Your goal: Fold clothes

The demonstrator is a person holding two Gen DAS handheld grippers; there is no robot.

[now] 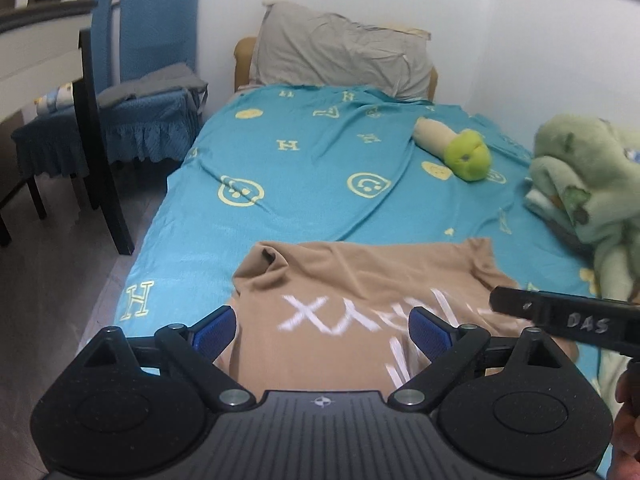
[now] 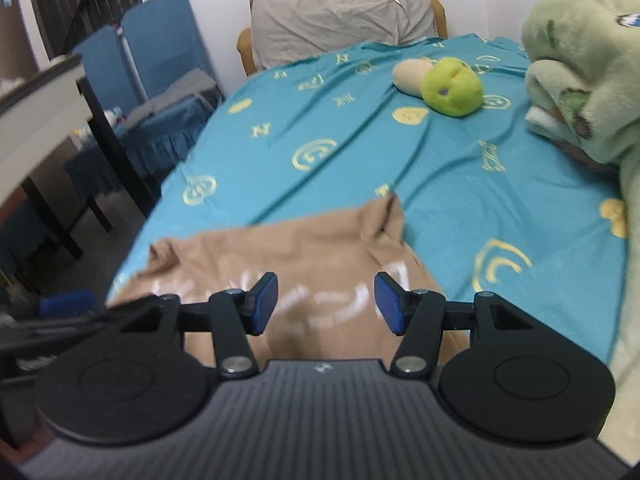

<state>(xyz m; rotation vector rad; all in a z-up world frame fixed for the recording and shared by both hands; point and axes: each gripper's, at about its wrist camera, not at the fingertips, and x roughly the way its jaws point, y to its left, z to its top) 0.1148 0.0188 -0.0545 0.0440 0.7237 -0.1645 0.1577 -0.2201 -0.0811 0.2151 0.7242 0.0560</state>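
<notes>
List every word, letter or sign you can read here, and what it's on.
"DAS": handwritten on the right gripper's black finger, seen from the left wrist.
"H": repeated yellow letter on the teal bedsheet, among smiley faces.
White lettering on the tan shirt: upside down and blurred, unreadable.
Left gripper: no text.

Soft even indoor light; fisheye-bent edges; slight motion blur.

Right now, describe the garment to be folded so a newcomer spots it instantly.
Start at the bed with the turquoise sheet printed with yellow smileys and letters. At its near end, just ahead of both open hand-held grippers, lies the tan shirt, spread fairly flat. It is the only brown cloth there and carries white lettering, unlike the fluffy green blanket heaped to the right.
</notes>
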